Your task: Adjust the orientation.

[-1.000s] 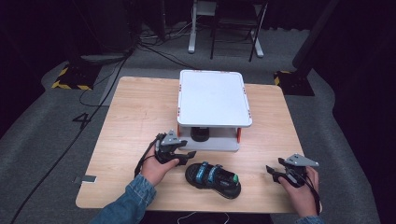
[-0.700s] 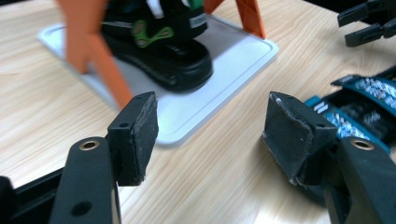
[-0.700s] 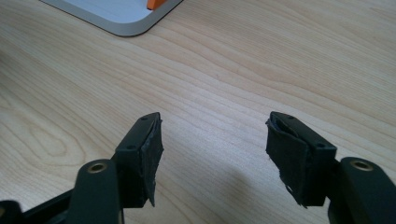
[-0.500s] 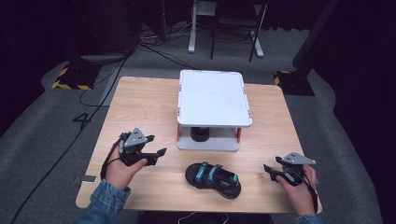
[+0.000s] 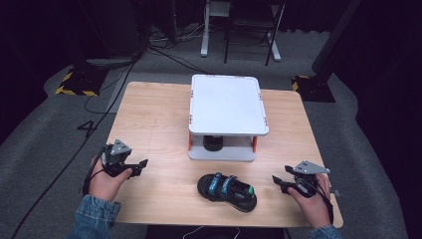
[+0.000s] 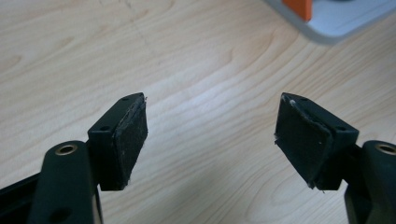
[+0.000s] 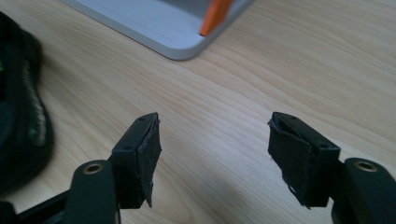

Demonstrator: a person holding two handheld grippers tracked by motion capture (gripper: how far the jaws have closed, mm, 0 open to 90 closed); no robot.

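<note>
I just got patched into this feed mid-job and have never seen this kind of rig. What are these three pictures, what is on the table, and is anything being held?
There is no robot: a person holds a hand-held two-jaw tool in each hand. The high view looks down on the light wooden table. The left gripper sits at its left, the right gripper at its right. The other two pictures come from a camera riding on each tool, looking along its black padded fingers. Both pairs stand apart over bare wood, holding nothing. On the table stand a white two-level shelf with orange posts, a dark object under its top, and a black strappy sandal with blue and green accents in front.
</note>
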